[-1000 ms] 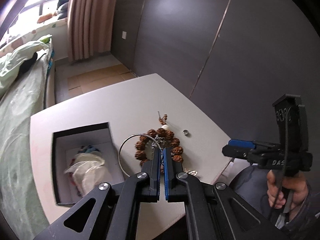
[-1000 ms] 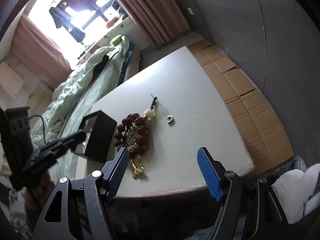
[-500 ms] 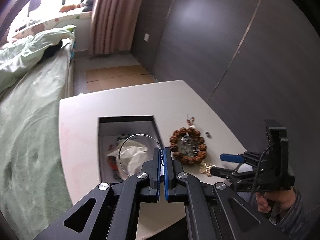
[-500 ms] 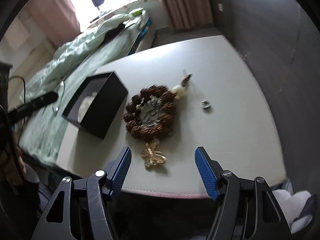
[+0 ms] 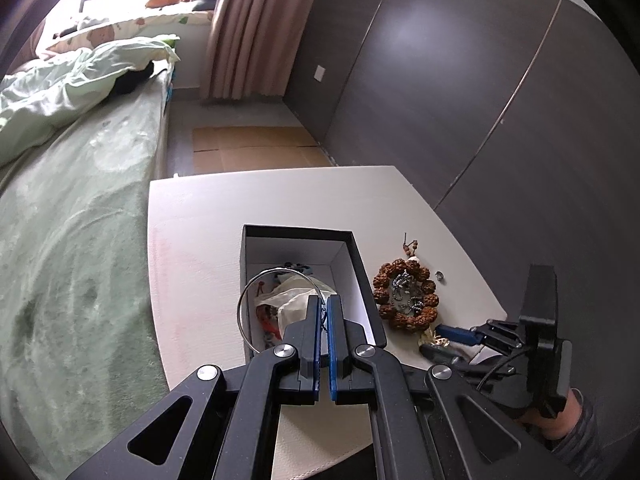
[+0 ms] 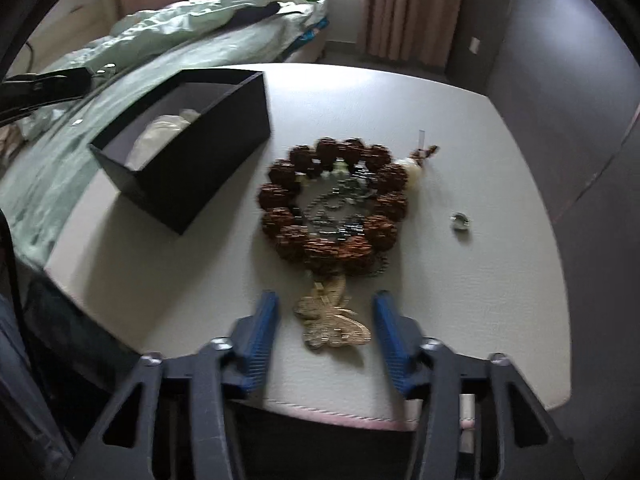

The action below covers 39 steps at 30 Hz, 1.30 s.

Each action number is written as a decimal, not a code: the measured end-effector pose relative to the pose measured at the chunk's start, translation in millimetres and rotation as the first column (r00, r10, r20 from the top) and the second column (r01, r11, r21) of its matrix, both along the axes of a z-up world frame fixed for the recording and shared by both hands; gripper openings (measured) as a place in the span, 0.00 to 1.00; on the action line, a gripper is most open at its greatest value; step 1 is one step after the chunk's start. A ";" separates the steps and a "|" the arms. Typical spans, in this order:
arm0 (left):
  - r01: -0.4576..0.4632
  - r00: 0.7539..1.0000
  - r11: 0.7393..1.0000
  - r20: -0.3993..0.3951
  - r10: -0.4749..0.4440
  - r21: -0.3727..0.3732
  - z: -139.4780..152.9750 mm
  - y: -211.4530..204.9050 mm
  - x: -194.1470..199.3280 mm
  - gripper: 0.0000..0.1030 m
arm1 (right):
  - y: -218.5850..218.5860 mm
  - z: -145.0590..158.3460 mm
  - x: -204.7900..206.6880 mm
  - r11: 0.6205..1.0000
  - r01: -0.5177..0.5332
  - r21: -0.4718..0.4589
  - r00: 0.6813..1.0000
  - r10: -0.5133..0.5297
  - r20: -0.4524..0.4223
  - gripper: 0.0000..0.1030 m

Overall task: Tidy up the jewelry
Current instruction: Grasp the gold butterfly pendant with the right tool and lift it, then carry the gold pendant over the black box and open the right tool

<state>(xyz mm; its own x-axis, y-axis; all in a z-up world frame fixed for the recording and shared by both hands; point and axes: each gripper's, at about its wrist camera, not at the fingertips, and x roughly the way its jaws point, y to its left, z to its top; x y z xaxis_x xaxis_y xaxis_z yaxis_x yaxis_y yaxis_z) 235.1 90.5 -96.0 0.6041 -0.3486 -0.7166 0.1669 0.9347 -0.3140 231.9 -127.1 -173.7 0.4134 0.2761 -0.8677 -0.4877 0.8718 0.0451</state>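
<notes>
Left wrist view: the left gripper [image 5: 324,308] is pinching a thin silver bangle [image 5: 256,296] between its blue pads, which are pressed all but together. The hoop is sticking out to the left and hanging over the open black box [image 5: 360,260]. The box is sitting on the white table [image 5: 192,240]; a pale crumpled bag [image 5: 292,300] and some red and blue pieces are lying inside it, too small to identify. Just to the right of the box, a ring of brown beads [image 5: 404,296] is lying flat with a silver chain [image 5: 406,292] heaped inside it. A small silver ring [image 5: 440,277] is lying apart, further right. The right gripper [image 5: 434,340] is coming in from the right edge, its tips sitting around a gold ornament [image 5: 434,338] near the table edge. A hand [image 5: 560,412] in a grey sleeve is holding it.

Right wrist view (slightly blurred): the right gripper [image 6: 324,320] is closing, its jaws standing at a middling gap. The gold ornament [image 6: 332,320] is lying between the pads on the table [image 6: 480,320], and neither pad is pressing on it yet. The brown beads [image 6: 332,200] are touching its far end, with the chain [image 6: 336,200] inside. The silver ring [image 6: 460,222] is lying to the right, the box [image 6: 200,152] to the left. The left gripper's tip [image 6: 60,80] is showing at the far left edge.
</notes>
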 end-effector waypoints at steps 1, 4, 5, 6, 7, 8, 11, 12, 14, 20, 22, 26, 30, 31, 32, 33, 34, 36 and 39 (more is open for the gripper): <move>0.002 1.000 1.000 0.000 -0.002 0.000 -0.2 -0.3 0.0 0.02 | -3.1 1.0 1.0 1.000 0.008 0.009 1.000 -0.008 -0.009 0.29; 0.007 1.000 1.000 -0.004 -0.007 -0.003 -1.4 -2.5 -0.7 0.02 | -8.0 4.1 2.8 0.999 0.017 0.037 0.999 -0.016 -0.042 0.21; 0.008 1.000 1.000 -0.006 -0.008 -0.006 -1.9 -3.1 -0.2 0.02 | -8.8 8.0 2.2 0.999 0.017 0.046 0.999 -0.016 -0.037 0.13; 0.009 1.000 1.000 -0.006 -0.009 -0.013 -2.4 -3.5 0.0 0.02 | -11.6 13.1 0.8 0.998 0.019 0.066 0.999 -0.017 -0.035 0.13; 0.011 1.000 1.000 -0.004 -0.011 -0.019 -2.2 -4.4 0.7 0.02 | -12.4 16.1 0.8 0.997 0.027 0.077 0.999 -0.024 -0.040 0.13; 0.017 1.000 1.000 0.003 -0.017 -0.026 -2.2 -5.8 0.6 0.02 | -14.8 18.9 0.3 0.995 0.036 0.088 0.999 -0.032 -0.043 0.13; 0.038 0.999 0.999 0.019 -0.037 -0.030 -2.4 -13.6 2.1 0.02 | -20.9 29.9 -2.1 0.991 0.048 0.128 0.998 -0.043 -0.040 0.13; 0.042 0.999 0.999 0.021 -0.041 -0.034 -2.7 -15.2 2.6 0.02 | -23.1 32.7 -3.0 0.989 0.053 0.141 0.998 -0.048 -0.039 0.13; 0.042 0.999 0.998 0.017 -0.041 -0.037 -4.1 -17.5 4.5 0.02 | -27.1 38.0 -4.4 0.984 0.061 0.165 0.998 -0.055 -0.039 0.13; 0.013 0.995 0.996 -0.096 -0.021 -0.086 -19.9 -10.0 19.9 0.09 | -29.4 62.9 -0.1 0.967 0.062 0.245 0.998 -0.060 -0.014 0.13; -0.010 0.995 0.994 -0.100 0.000 -0.106 -18.6 -3.0 18.3 0.28 | -23.9 69.9 2.8 0.963 0.055 0.265 0.998 -0.055 -0.010 0.13; -0.046 0.998 0.992 -0.036 0.042 -0.116 -3.0 9.6 5.6 0.65 | -7.7 80.6 10.4 0.950 0.038 0.310 0.999 -0.037 -0.008 0.13; -0.061 0.998 0.994 -0.012 0.060 -0.093 9.0 18.2 -3.0 0.66 | 10.4 89.1 19.4 0.935 0.018 0.353 1.000 -0.014 -0.013 0.13; -0.071 0.998 0.994 -0.007 0.070 -0.083 10.9 20.6 -4.8 0.66 | 16.6 92.2 21.7 0.932 0.010 0.361 1.000 -0.006 -0.011 0.13; -0.083 0.997 0.994 -0.003 0.083 -0.071 12.4 23.2 -6.0 0.66 | 24.3 95.8 24.2 0.929 -0.001 0.371 1.000 0.005 -0.008 0.13; -0.092 0.996 0.994 -0.002 0.092 -0.064 13.3 25.7 -7.0 0.66 | 28.5 97.6 24.7 0.926 -0.008 0.377 1.000 0.011 -0.006 0.13; -0.102 0.995 0.993 -0.001 0.102 -0.058 13.8 28.3 -7.6 0.66 | 35.0 100.9 26.4 0.924 -0.019 0.383 1.000 0.020 0.001 0.13; -0.132 0.991 0.990 0.001 0.133 -0.041 13.8 34.0 -8.6 0.66 | 44.4 107.9 29.2 0.916 -0.034 0.399 0.999 0.031 0.014 0.13; -0.166 0.986 0.985 -0.002 0.166 -0.042 14.1 40.3 -7.7 0.66 | 55.3 118.8 32.2 0.903 -0.057 0.425 0.998 0.050 0.028 0.13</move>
<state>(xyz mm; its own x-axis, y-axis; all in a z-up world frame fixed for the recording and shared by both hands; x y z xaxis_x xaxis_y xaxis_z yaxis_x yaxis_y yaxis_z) 227.4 130.8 -81.9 0.6570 -0.2729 -0.7028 0.0110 0.9355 -0.3531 264.1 -71.8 -54.9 0.4005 0.6399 -0.6558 -0.5370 0.7439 0.3979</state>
